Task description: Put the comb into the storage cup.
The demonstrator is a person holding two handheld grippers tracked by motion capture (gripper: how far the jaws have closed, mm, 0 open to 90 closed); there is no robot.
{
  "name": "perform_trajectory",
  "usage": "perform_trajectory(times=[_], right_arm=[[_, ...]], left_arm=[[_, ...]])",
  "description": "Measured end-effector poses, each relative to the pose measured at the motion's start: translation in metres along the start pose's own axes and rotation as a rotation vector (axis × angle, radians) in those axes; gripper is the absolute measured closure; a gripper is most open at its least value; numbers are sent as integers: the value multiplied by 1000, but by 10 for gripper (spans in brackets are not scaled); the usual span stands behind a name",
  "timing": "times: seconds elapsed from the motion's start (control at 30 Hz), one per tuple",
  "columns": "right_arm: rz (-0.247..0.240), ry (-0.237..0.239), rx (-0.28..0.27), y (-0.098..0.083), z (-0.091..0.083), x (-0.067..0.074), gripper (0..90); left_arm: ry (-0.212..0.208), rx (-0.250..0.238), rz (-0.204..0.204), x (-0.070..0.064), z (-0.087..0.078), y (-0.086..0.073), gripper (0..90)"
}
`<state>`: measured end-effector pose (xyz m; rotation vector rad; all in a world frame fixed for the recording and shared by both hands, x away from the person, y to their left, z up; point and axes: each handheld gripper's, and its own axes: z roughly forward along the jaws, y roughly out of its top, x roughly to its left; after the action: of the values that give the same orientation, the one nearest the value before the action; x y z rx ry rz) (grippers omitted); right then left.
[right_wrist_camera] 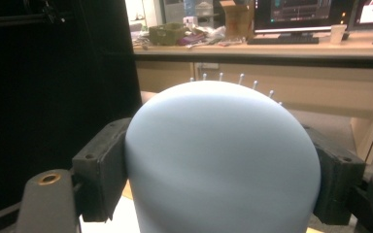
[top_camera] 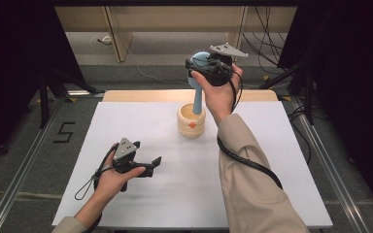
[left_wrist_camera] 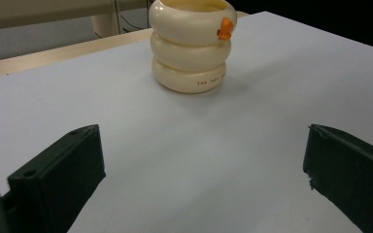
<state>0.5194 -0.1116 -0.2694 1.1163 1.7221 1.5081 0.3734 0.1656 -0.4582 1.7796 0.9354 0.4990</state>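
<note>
The hairbrush (top_camera: 198, 82) was pale blue all over, head and handle alike, with white-tipped bristles along its edge. The ribbed cup (top_camera: 191, 121) at the far middle of the table was cream, with a small orange figure (left_wrist_camera: 225, 28) on its side and tiny reddish lettering near its base. Both grippers (top_camera: 145, 165) (top_camera: 196, 65) were black with grey top plates, over a plain white table (top_camera: 175, 194) with a pale wooden far edge.

hairbrush (right_wrist_camera: 221, 160): smooth matt pale-blue plastic, thin pins with white tips | cup (left_wrist_camera: 192, 46): glossy cream, ceramic-looking, ribbed in three rings | table (top_camera: 141, 121): matt white top, wood-look far edge | left gripper (top_camera: 151, 164): matt black plastic
</note>
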Motion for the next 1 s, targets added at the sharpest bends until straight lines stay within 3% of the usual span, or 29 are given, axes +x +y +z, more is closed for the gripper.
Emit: perform_trajectory(times=[0.57, 1.0], right_arm=[[-5, -14, 6, -6, 11, 0, 229], [-15, 16, 6, -12, 20, 1, 229]], left_arm=[[3, -2, -1, 1, -1, 0, 8], [2, -4, -2, 1, -1, 0, 9]])
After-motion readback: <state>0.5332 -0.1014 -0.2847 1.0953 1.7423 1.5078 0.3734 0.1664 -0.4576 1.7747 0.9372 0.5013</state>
